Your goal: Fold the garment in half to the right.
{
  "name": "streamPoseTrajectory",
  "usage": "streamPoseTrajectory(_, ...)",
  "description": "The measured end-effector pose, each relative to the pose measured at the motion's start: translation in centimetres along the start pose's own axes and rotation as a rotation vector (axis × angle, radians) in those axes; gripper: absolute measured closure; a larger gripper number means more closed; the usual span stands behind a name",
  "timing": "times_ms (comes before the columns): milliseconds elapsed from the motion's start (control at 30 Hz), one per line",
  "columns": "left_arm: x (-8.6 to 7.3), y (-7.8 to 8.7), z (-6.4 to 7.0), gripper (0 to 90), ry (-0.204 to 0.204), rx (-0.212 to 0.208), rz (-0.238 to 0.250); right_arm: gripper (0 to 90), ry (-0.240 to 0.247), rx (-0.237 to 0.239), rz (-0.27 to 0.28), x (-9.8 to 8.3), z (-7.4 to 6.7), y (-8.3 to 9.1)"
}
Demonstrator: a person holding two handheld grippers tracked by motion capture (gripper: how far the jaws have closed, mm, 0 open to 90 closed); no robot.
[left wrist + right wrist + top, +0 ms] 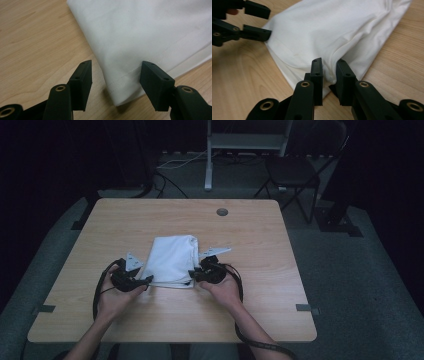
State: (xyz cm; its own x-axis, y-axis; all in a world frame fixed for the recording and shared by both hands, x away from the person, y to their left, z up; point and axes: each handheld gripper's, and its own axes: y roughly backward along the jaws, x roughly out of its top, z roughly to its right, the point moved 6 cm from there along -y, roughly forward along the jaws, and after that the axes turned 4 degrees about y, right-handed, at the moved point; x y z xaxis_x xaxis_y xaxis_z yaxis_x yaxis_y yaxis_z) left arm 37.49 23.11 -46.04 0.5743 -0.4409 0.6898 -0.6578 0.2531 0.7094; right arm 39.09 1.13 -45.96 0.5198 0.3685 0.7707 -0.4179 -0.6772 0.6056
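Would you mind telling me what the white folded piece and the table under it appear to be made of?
The white folded piece looks like soft woven or knit cloth, probably cotton, matte: it creases, drapes in folds and shows a stitched hem near its corner. The table looks like light wood or a wood-pattern laminate, smooth with a slight sheen; its grain lines are clear, but whether it is solid wood I cannot tell.

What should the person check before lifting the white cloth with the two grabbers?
1. Right gripper pinches a fold at the near corner of the white cloth: ok.
2. Left gripper grips its corner: not ok, jaws stand open around it.
3. Cloth lies folded on the table: ok.
4. Both grippers at the cloth's near edge: ok.
5. Right grip catches every layer: cannot tell.
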Motion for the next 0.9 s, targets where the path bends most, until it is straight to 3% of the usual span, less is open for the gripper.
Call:
streamPoseTrajectory(167, 0.0, -0.3, 0.3, 42.4, 0.014, -0.024, -0.01, 74.1, 0.001, -0.001, -0.051, -0.6, 0.0, -0.4)
streamPoseTrajectory(200, -0.1, -0.5, 0.5, 42.4, 0.014, -0.035, -0.014, 72.7, 0.003, -0.007, -0.082, -1.1, 0.1, -0.8)
streamPoseTrajectory(533, -0.6, -0.5, 1.6, 42.7, 0.013, -0.062, -0.015, 71.7, 0.016, -0.065, -0.074, -0.6, 1.1, -1.6)
streamPoseTrajectory(633, -0.3, -0.4, 1.2, 42.7, 0.027, -0.055, -0.001, 71.4, 0.014, -0.074, -0.074, -0.3, 1.5, -1.8)
streamPoseTrajectory(767, 0.5, 0.2, 0.3, 42.5, 0.043, -0.049, 0.028, 68.3, 0.014, -0.066, -0.069, -0.1, 1.0, -1.6)
streamPoseTrajectory(900, 1.5, 0.9, -0.7, 41.4, 0.052, -0.037, 0.051, 64.7, 0.016, -0.075, -0.016, 1.0, 1.0, -0.7)
